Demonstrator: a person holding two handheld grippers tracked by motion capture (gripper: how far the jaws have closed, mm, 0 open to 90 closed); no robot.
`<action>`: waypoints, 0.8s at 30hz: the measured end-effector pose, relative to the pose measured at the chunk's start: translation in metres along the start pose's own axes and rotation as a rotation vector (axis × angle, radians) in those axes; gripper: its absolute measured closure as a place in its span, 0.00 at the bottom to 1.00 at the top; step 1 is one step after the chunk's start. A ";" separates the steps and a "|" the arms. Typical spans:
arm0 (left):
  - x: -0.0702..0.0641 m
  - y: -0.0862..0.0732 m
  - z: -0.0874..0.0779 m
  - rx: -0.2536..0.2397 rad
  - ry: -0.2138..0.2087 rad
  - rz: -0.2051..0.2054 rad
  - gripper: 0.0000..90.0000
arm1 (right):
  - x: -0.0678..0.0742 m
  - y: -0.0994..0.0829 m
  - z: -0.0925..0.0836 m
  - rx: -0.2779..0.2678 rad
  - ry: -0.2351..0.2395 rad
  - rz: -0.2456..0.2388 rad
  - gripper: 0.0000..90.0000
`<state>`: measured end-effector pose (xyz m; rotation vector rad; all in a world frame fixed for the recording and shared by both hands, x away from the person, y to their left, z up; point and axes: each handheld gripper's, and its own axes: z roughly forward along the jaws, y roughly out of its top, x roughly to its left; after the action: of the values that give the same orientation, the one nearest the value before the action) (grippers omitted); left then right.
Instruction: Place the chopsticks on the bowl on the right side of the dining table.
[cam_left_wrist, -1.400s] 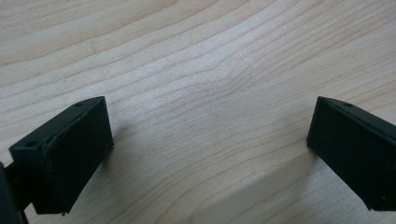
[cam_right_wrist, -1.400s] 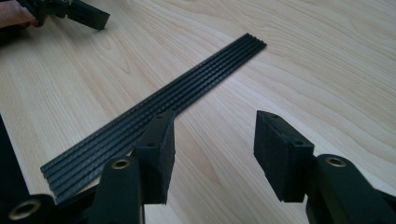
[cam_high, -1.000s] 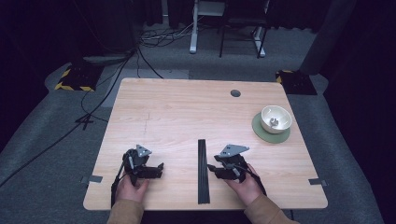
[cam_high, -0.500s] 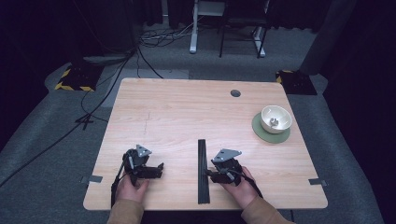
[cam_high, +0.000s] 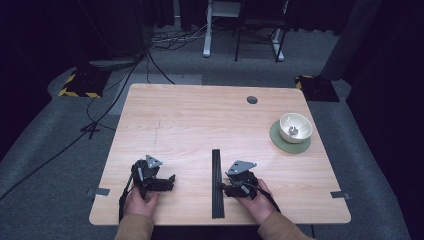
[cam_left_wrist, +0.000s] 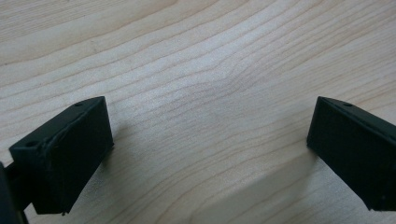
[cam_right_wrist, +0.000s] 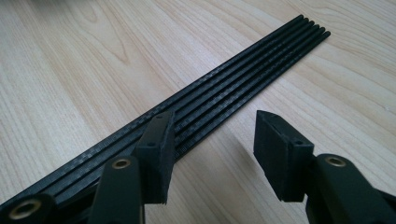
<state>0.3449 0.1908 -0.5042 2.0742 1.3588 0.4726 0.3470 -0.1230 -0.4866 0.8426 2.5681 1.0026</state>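
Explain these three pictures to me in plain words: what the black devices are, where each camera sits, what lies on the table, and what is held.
A person holds two hand-held black two-jaw grippers. One camera looks down from above; the other two ride on the grippers, looking along their jaws. On the light wooden table lie a bundle of long black carbon-fibre rods and a white bowl on a round green coaster. The left gripper is open over bare wood. The right gripper is open at the rods, one jaw over them, its jaws having just been opening. Nothing is held.

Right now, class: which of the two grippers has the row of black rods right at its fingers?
The right gripper: its open fingers reach the black rods, one finger lying over them. The left gripper has just bare table between its fingers.
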 end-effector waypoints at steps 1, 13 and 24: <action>0.000 0.000 0.000 0.000 0.000 0.000 0.01 | 0.000 0.000 0.000 0.000 0.000 0.000 0.54; 0.000 0.000 0.000 -0.001 -0.003 0.000 0.01 | 0.001 -0.001 0.001 0.008 -0.003 0.007 0.54; 0.000 0.000 0.000 0.000 -0.002 0.004 0.00 | -0.009 -0.007 -0.004 0.030 -0.042 0.030 0.57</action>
<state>0.3451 0.1910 -0.5041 2.0772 1.3540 0.4722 0.3492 -0.1342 -0.4887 0.9034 2.5483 0.9466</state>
